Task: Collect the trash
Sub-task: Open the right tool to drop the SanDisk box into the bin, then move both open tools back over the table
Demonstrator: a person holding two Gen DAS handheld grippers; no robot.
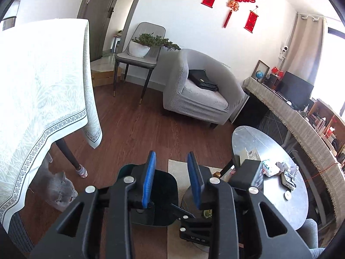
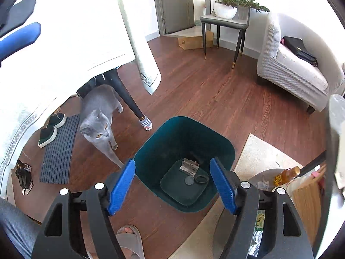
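Observation:
A dark teal trash bin [image 2: 183,142] stands on the wood floor, directly below my right gripper [image 2: 172,185], which is open and empty. A crumpled paper scrap [image 2: 189,165] and small round bits lie in its bottom. In the left wrist view the bin [image 1: 166,190] shows dark behind my left gripper [image 1: 171,177], whose blue pads stand apart with nothing between them. Crumpled wrappers and paper trash [image 1: 278,169] lie on the round grey table [image 1: 258,142] to the right of the left gripper.
A grey cat [image 2: 101,116] stands left of the bin, by the leg of a table draped in a white cloth [image 1: 43,82]. A grey armchair [image 1: 200,90], a chair with a potted plant [image 1: 140,47], a cream rug [image 2: 256,155], a doormat and shoes [image 2: 51,129] surround it.

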